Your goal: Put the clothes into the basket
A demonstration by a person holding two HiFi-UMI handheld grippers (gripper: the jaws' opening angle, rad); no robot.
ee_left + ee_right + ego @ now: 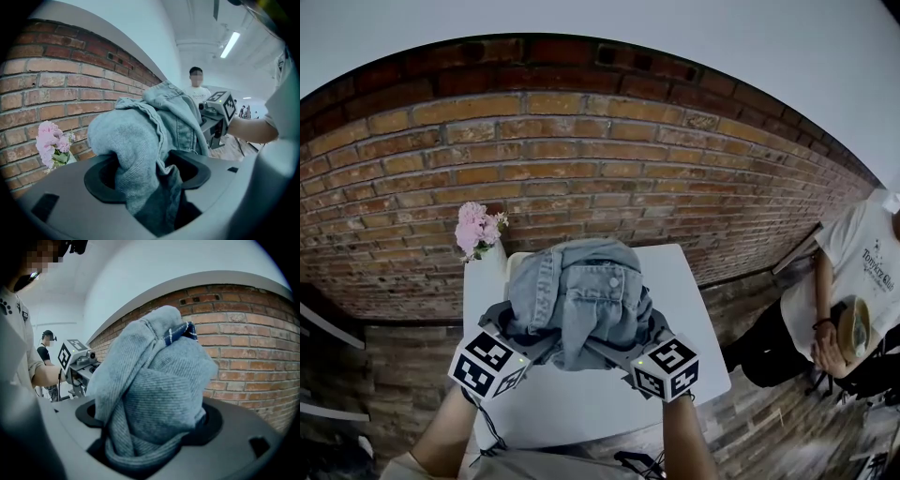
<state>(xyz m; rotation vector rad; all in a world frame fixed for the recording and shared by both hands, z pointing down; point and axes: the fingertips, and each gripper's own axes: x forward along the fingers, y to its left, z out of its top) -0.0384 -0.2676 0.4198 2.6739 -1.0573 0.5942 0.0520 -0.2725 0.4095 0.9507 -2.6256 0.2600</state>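
A denim jacket (pixel 581 295), bunched into a loose heap, hangs at the centre of the head view above a white table (pixel 600 408). It is carried between two hand-held tools. The left gripper (pixel 147 180) pinches a thick fold of the cloth, and the right gripper (pixel 150 441) has its jaws set wider around a fatter wad of the same garment. Both bites look deep and neither looks close to slipping. A brick wall (pixel 581 150) fills the upper frame, pink flowers (pixel 478 228) stand at the table's upper left corner, and a seated onlooker (pixel 853 281) waits at the right edge. No view shows the basket, so the carry looks to be at its midpoint. To do it well, the two tools should probably travel level and together so the bundle does not sag between them. The trailing sleeves should clear the flowers, and neither grip should let go until the heap sits over the basket's mouth.
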